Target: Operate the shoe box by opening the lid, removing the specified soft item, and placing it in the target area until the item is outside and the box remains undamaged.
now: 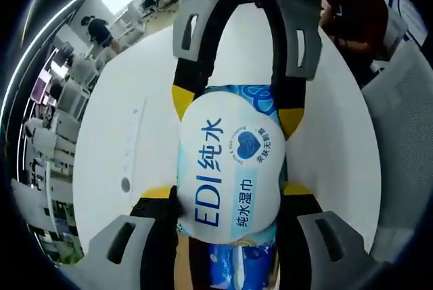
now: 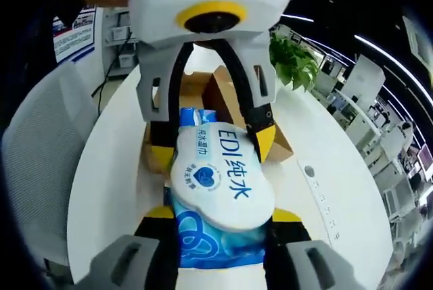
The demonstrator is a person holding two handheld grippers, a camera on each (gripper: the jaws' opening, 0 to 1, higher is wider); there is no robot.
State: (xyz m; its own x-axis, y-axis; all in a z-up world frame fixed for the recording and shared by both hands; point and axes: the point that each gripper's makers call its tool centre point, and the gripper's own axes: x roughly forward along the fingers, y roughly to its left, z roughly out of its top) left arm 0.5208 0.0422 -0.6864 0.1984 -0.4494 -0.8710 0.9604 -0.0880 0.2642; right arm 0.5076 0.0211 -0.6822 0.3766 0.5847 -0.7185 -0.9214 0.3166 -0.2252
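Observation:
A soft pack of wet wipes [image 1: 226, 168], blue with a white label, hangs above the white table [image 1: 122, 101] and is held from both ends. My left gripper [image 1: 229, 192] is shut on its near end in the left gripper view. From the top of that view my right gripper [image 1: 237, 107] clamps the far end. In the right gripper view the pack [image 2: 220, 182] lies between my right gripper [image 2: 223, 214] and the left gripper [image 2: 213, 145]. Behind it stands the brown cardboard shoe box [image 2: 220, 84], open, on the table [image 2: 108, 168].
A grey chair [image 2: 40, 148] stands at the table's edge. A person in dark red [image 1: 358, 13] is beyond the table. A white socket strip [image 2: 318, 192] lies in the tabletop. A green plant [image 2: 294, 60] and office desks stand further off.

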